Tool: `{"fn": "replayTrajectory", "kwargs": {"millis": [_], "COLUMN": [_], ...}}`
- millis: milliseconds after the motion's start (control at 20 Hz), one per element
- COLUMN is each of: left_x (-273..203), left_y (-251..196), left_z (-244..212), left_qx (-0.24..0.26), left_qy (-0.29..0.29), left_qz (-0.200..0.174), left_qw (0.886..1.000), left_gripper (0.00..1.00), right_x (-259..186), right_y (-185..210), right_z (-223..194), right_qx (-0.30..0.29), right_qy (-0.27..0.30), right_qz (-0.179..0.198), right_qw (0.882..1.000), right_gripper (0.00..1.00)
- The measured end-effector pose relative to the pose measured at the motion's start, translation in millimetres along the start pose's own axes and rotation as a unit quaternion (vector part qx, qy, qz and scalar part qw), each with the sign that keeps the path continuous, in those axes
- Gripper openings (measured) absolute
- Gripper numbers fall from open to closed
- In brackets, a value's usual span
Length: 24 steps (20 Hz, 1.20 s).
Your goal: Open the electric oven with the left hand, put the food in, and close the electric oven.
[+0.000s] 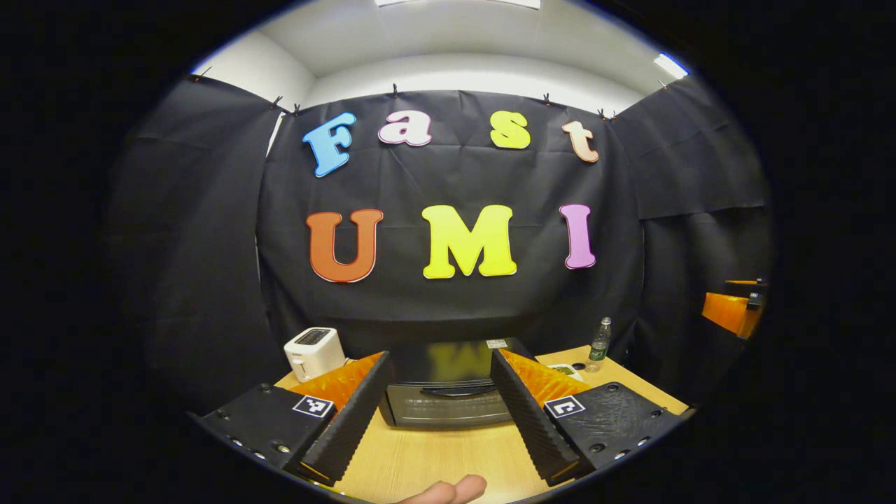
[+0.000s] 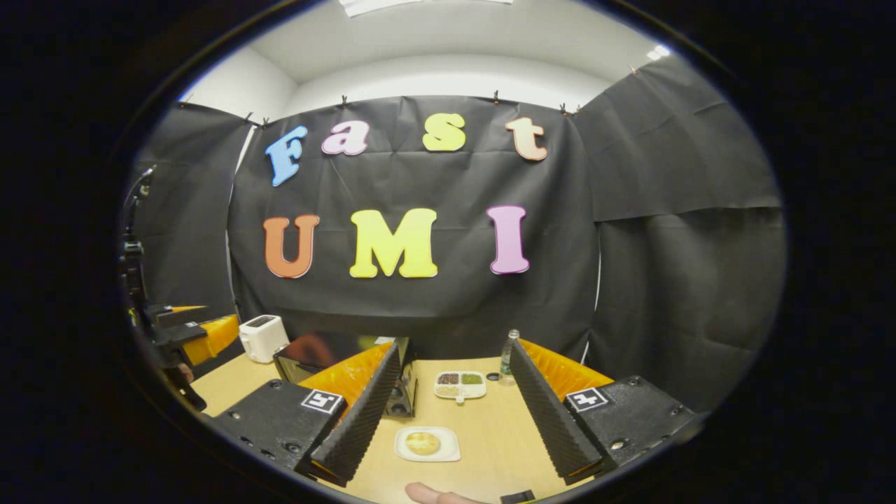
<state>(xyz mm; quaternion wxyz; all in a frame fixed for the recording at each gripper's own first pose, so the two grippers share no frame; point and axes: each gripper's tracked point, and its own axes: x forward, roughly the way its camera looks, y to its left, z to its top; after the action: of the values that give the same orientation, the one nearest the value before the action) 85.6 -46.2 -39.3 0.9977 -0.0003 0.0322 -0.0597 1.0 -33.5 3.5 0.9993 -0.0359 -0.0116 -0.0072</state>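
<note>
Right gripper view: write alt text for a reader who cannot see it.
The right gripper hangs open above a wooden table, its fingers framing a white plate holding a round golden pastry. Behind sit a divided dish, bottle, oven and white toaster.

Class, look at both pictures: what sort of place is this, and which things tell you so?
Probably a staged kitchen corner inside a recording booth: a wooden table bears an electric oven, a toaster and a plate of food, with black cloth hung all round as walls.
</note>
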Motion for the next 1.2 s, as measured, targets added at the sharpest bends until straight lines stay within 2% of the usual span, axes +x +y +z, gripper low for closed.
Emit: {"fn": "replayTrajectory", "kwargs": {"millis": [350,400,450,550,600,650,700,750,800,850,900,1100,1150,1200], "left_x": [84,96,106,123,131,142,149,156,160,165,169,176,176,174], "left_y": [-19,-22,-26,-30,-30,-30,-28,-26,-26,-26,-26,-25,-25,-25], "left_z": [-49,-56,-66,-84,-92,-102,-110,-119,-128,-137,-143,-165,-167,-169], "left_qx": [0.015,0.016,0.014,0.006,0.003,0.003,0.004,0.005,0.003,0.002,0.0,-0.001,0.003,0.004], "left_qy": [0.054,0.062,0.071,0.091,0.102,0.111,0.12,0.13,0.141,0.15,0.159,0.184,0.185,0.185], "left_qz": [-0.019,-0.021,-0.026,-0.028,-0.03,-0.028,-0.025,-0.023,-0.022,-0.021,-0.019,-0.015,-0.014,-0.014], "left_qw": [0.998,0.998,0.997,0.995,0.994,0.993,0.992,0.991,0.99,0.988,0.987,0.983,0.983,0.983], "left_gripper": [0.94,0.94,0.94,0.94,0.95,0.96,0.96,0.96,0.96,0.96,0.96,0.96,0.96,0.97], "right_x": [-3,-5,-7,-9,-9,-9,-9,-9,-9,-8,-7,-3,-3,-3], "right_y": [-22,-25,-26,-30,-34,-38,-42,-44,-47,-49,-51,-56,-57,-57], "right_z": [5,5,6,5,6,7,6,6,5,3,3,-2,-3,-3], "right_qx": [0.007,0.007,0.009,0.012,0.012,0.01,0.009,0.01,0.01,0.011,0.012,0.017,0.019,0.02], "right_qy": [-0.015,-0.017,-0.02,-0.022,-0.025,-0.028,-0.029,-0.029,-0.029,-0.029,-0.029,-0.027,-0.026,-0.026], "right_qz": [-0.002,-0.002,0.0,0.002,0.0,-0.003,-0.006,-0.007,-0.007,-0.007,-0.008,-0.007,-0.007,-0.006], "right_qw": [1.0,1.0,1.0,1.0,1.0,1.0,1.0,0.999,1.0,1.0,0.999,0.999,0.999,0.999], "right_gripper": [0.95,1.0,0.95,0.95,1.0,0.95,0.94,1.0,0.95,1.0,0.95,0.95,1.0,1.0]}}
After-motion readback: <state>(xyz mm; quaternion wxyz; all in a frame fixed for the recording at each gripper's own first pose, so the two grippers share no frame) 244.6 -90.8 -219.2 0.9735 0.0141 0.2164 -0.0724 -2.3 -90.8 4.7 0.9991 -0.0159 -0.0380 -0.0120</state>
